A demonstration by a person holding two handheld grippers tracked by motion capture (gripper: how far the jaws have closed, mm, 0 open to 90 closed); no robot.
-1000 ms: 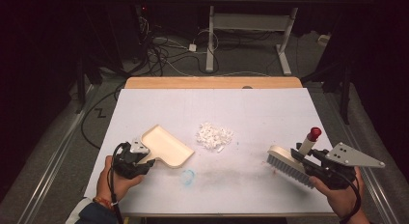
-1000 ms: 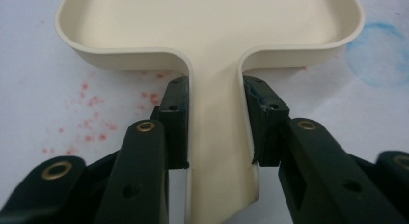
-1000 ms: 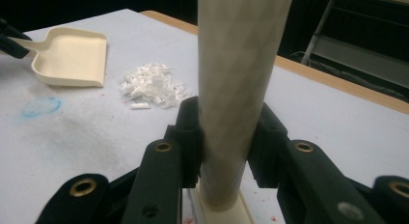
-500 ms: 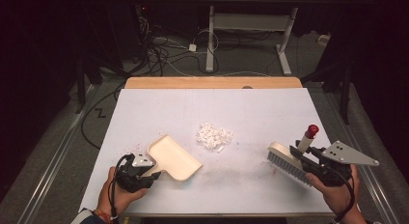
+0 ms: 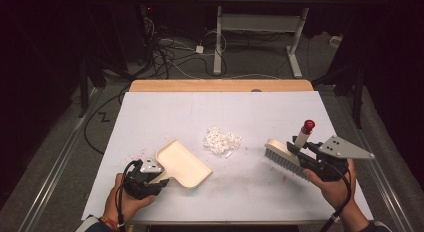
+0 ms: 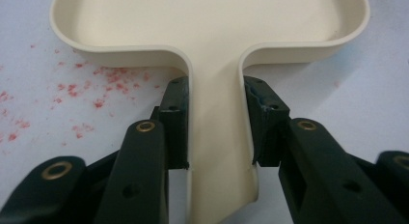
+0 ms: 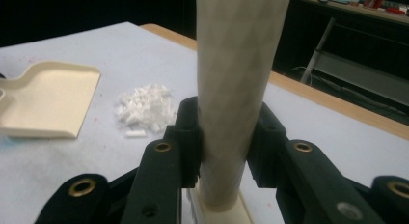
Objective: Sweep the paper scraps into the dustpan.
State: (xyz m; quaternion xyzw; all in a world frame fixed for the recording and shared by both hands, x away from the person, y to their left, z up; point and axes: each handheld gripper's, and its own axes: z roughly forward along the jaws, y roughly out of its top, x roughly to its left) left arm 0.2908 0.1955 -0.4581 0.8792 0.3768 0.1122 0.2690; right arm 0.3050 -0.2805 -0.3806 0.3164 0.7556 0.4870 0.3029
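Here the left tongs (image 5: 159, 177) clamp the flat handle of a cream plastic dustpan (image 5: 181, 163), which lies on the white-covered counter (image 5: 260, 112) at the near left, its open mouth turned toward the far right. Just beyond that mouth, near the counter's middle, sits a small heap of white paper shreds (image 5: 222, 141). At the near right, the right tongs (image 5: 296, 148) grip the round cream handle of a hand brush with a red tip and grey bristles (image 5: 286, 155). Faint red specks (image 6: 79, 91) dot the cover beside the dustpan. No readable lettering shows on any item.
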